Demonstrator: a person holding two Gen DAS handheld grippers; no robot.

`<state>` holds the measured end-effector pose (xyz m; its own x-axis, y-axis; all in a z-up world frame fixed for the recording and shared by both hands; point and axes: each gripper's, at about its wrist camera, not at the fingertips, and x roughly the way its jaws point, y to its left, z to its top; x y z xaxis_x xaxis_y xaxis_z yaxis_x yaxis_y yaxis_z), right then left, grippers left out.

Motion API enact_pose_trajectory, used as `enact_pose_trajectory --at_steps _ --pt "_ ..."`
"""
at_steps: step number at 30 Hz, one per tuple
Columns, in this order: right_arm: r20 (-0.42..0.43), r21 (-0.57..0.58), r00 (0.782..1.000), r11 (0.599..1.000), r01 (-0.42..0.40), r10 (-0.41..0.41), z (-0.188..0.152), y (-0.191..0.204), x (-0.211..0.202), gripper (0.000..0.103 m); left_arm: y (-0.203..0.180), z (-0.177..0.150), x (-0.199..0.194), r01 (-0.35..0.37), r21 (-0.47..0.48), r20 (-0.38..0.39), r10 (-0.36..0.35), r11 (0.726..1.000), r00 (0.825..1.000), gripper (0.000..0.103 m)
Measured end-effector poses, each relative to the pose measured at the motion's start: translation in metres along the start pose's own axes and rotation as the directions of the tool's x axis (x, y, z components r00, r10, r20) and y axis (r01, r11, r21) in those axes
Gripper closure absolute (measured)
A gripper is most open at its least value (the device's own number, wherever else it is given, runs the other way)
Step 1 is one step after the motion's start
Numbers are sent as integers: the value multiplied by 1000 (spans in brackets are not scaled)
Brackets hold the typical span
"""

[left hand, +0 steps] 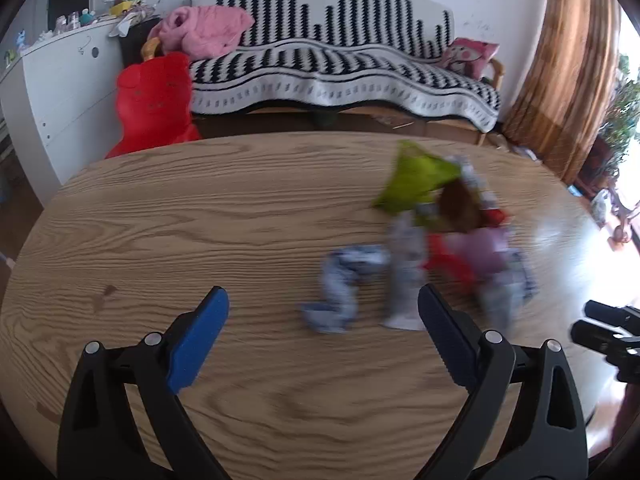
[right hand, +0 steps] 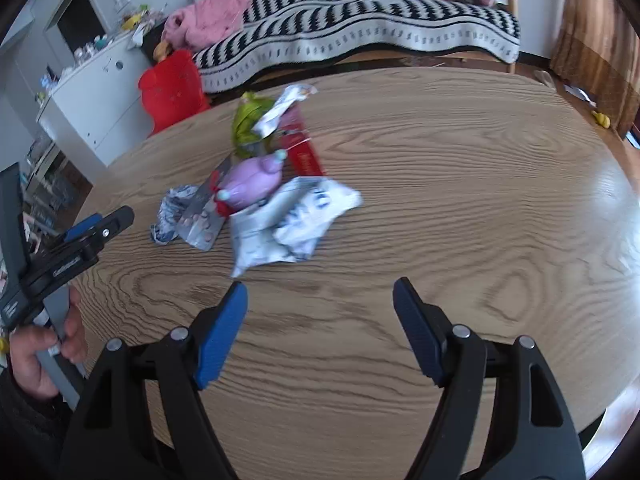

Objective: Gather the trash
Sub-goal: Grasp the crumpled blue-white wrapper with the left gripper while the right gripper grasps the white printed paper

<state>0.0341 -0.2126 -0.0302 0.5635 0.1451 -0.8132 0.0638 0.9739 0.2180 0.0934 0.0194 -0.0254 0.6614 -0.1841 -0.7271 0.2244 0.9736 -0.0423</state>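
Note:
A heap of trash lies on the round wooden table: a green bag, a red flat pack, a lilac toy-like piece, a white-and-blue crumpled wrapper and a silver foil wrapper. In the left wrist view the heap is blurred, with the green bag at its far end and a crumpled wrapper nearest. My left gripper is open and empty, just short of the heap. My right gripper is open and empty, a little in front of the white wrapper.
The left gripper and the hand holding it show at the left of the right wrist view. Behind the table stand a striped sofa, a red plastic chair and a white cabinet. A brown curtain hangs at the right.

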Motion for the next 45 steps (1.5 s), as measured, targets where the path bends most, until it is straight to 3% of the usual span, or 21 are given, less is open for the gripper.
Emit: enact_pose_trajectory --at_steps 5,11,14,15,16,17,23,29,30,32,35,40,45 --pt "-22 -12 1000 1000 -10 10 6 14 20 30 18 -3 28 22 38 -34 -21 999 999 10" --pt "-37 -12 999 1000 -15 15 17 24 37 30 11 -1 57 53 82 -72 -47 995 996 13" --pt "-35 -8 999 1000 -23 22 20 26 41 30 13 -3 72 59 70 -113 -51 996 992 36" --pt "-36 -6 999 1000 -26 26 22 27 43 30 13 -4 74 52 73 -116 -44 996 992 47" --pt "-34 -5 999 1000 -31 31 23 27 44 30 12 -4 72 41 90 -105 -32 995 994 70" --pt "-33 -4 999 999 -34 34 24 28 46 30 10 -4 71 45 100 -106 -34 994 994 77" --pt "-21 -7 998 999 -52 52 32 37 58 30 10 5 47 41 60 -50 -38 997 998 78" --pt "-23 -33 1000 999 18 -19 34 48 77 30 -2 10 26 54 30 -21 -53 998 998 78" --pt "-23 -37 1000 999 20 -21 34 48 77 32 -7 11 22 62 35 -18 -61 997 998 78" --pt "-14 -51 999 998 34 -35 34 47 77 52 -14 11 19 71 45 -15 -70 996 997 78" --pt "3 -66 1000 998 19 -19 31 46 68 71 -25 12 12 83 63 -10 -83 995 997 78" --pt "43 -80 999 996 29 -26 22 32 38 76 -43 11 -2 113 74 4 -113 991 994 78" --pt "102 -38 994 998 48 -44 9 -10 -8 76 -69 12 -17 168 99 18 -171 981 985 78"
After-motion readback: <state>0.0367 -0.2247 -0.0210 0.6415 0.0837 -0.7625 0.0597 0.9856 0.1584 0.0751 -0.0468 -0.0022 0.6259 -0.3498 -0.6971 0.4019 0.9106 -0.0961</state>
